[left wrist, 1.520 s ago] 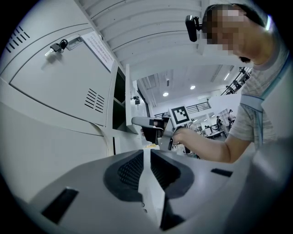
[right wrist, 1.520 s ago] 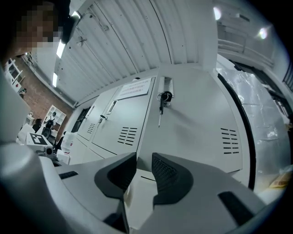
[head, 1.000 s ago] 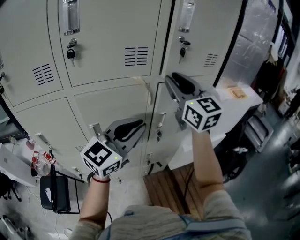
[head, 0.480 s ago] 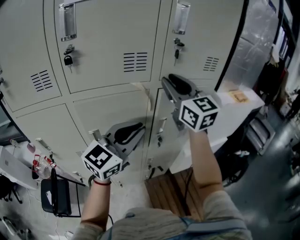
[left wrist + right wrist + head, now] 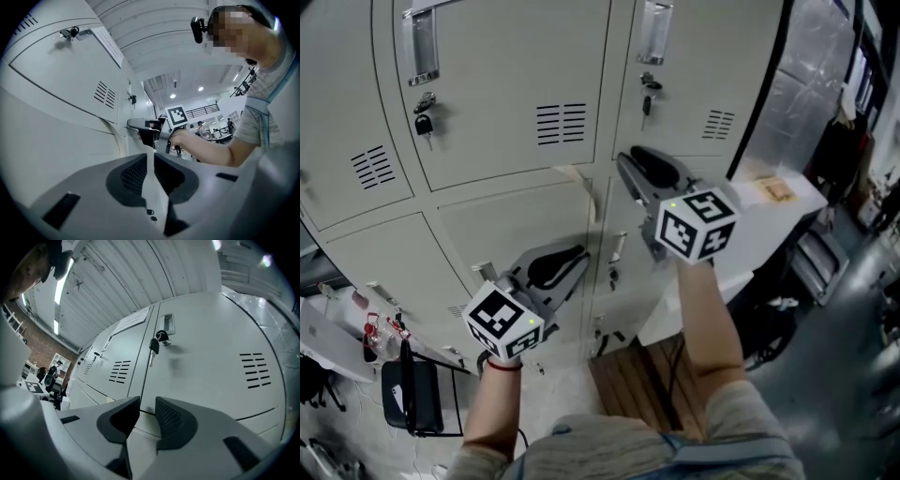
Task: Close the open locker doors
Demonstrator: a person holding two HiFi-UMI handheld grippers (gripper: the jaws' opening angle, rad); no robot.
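The left gripper, jaws a slit apart and grasping nothing, hovers before the pale grey lower-middle metal locker door. Its right edge seems to stand slightly proud (probably unlatched). The right gripper, likewise released and empty, is near that seam. The upper vented locker doors look shut, so one push likely remains.

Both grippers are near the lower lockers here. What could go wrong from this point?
1. The lower middle door looks slightly ajar at its upper right corner, close to the right gripper; a jaw tip could catch in that gap.
2. The left gripper and the right one are both open and empty, so they can only push, and the door may bounce back unlatched.
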